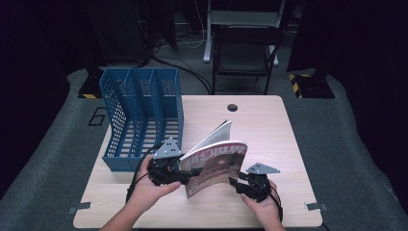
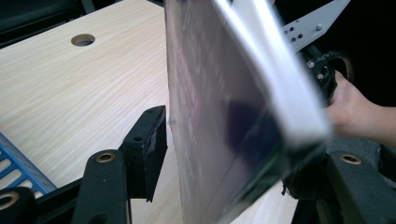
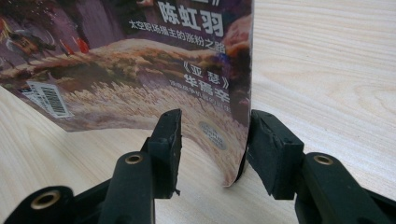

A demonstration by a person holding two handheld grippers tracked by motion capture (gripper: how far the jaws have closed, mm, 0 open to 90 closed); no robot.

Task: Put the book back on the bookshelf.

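Observation:
A magazine point(image 1: 219, 163) with a reddish-brown cover and white Chinese lettering stands tilted on its lower edge on the wooden table point(image 1: 260, 120), its pages fanning open at the top. My left gripper point(image 1: 190, 173) is at its left side. In the left gripper view the magazine point(image 2: 210, 116), blurred, runs slantwise between the left gripper's point(image 2: 238, 154) spread jaws. My right gripper point(image 1: 234, 182) is at the lower right corner. There the curled cover point(image 3: 140, 70) lies between the right gripper's point(image 3: 212, 140) open jaws, its edge against the right pad point(image 3: 261, 140).
A blue perforated file rack point(image 1: 139, 115) with three slots stands at the table's left, close behind my left hand; its corner point(image 2: 14, 163) shows by the left jaws. A round cable hole point(image 1: 232, 107) sits at the far edge. A black chair point(image 1: 245, 53) stands beyond the table.

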